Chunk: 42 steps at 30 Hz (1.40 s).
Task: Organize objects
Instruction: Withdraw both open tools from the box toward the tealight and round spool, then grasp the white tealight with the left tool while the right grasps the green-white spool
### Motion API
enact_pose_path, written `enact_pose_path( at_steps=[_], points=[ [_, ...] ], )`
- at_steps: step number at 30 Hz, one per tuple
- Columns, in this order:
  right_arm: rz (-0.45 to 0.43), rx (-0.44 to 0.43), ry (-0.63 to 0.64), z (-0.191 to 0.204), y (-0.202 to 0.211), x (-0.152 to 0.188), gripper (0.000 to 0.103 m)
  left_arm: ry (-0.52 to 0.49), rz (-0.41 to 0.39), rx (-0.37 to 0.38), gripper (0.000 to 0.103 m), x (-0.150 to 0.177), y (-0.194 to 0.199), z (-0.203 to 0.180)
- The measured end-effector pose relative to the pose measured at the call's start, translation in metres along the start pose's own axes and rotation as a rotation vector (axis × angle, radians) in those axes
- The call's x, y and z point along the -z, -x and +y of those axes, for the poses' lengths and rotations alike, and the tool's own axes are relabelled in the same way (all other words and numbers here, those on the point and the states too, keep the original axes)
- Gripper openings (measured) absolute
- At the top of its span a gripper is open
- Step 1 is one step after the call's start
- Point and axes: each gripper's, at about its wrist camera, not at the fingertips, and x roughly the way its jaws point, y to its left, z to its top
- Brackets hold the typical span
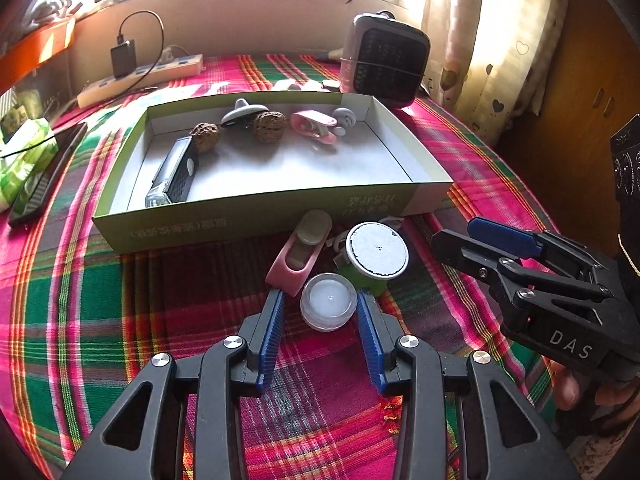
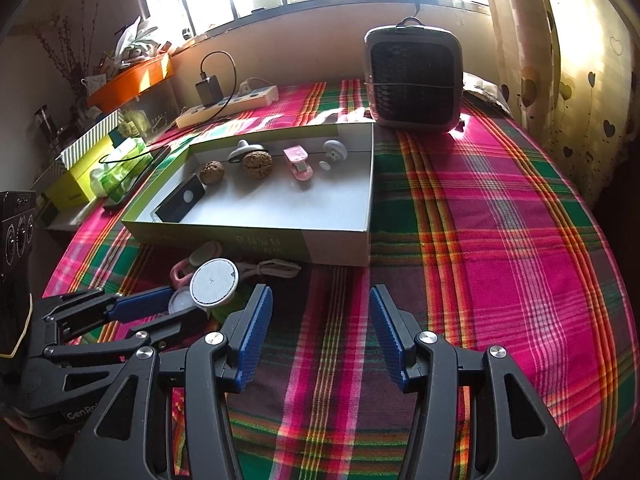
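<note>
A small clear round jar (image 1: 329, 306) with a white top stands on the plaid cloth between the fingers of my left gripper (image 1: 321, 300). Its blue pads stand apart from the jar, with a gap on the left side. Just beyond lie a pink holder (image 1: 298, 258) and a white round disc (image 1: 378, 250) on a green base. A shallow green-sided box (image 1: 256, 216) behind them holds two walnuts (image 1: 271, 126), a black device (image 1: 180, 172) and a pink clip (image 1: 314, 126). My right gripper (image 2: 320, 296) hovers open over bare cloth, right of the disc (image 2: 214, 282); the left gripper (image 2: 186, 303) shows at its left.
A small fan heater (image 1: 386, 64) stands behind the box at the right. A power strip (image 1: 140, 80) with a charger lies at the back left. A phone (image 1: 48, 172) and a green packet (image 1: 24, 160) sit left of the box. A white cable (image 2: 272, 270) lies against the box front.
</note>
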Motion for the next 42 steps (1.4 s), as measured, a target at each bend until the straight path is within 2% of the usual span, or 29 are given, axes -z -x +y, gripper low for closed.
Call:
enact_pose_path(
  at_steps=[3, 6, 16, 21, 30, 42],
  points=[
    [0.004, -0.003, -0.001, 0.000, -0.001, 0.001, 0.052, 0.009, -0.005, -0.004, 0.034, 0.000, 0.000, 0.001],
    [0.006, -0.006, 0.001, 0.001, -0.001, 0.002, 0.052, 0.015, -0.008, -0.019, 0.027, 0.000, 0.000, 0.002],
    [0.014, -0.013, 0.015, 0.008, -0.003, 0.003, 0.052, 0.039, -0.015, 0.004, 0.027, 0.003, 0.003, 0.010],
    [0.015, -0.039, 0.047, 0.016, -0.001, 0.006, 0.052, 0.048, -0.027, -0.011, 0.027, 0.007, 0.007, 0.019],
    [0.077, -0.096, 0.115, 0.039, -0.021, 0.007, 0.052, 0.083, -0.038, -0.039, 0.027, 0.010, 0.013, 0.039],
    [0.080, -0.062, 0.146, 0.050, -0.034, -0.003, 0.052, 0.100, -0.048, -0.033, 0.027, 0.008, 0.012, 0.050]
  ],
)
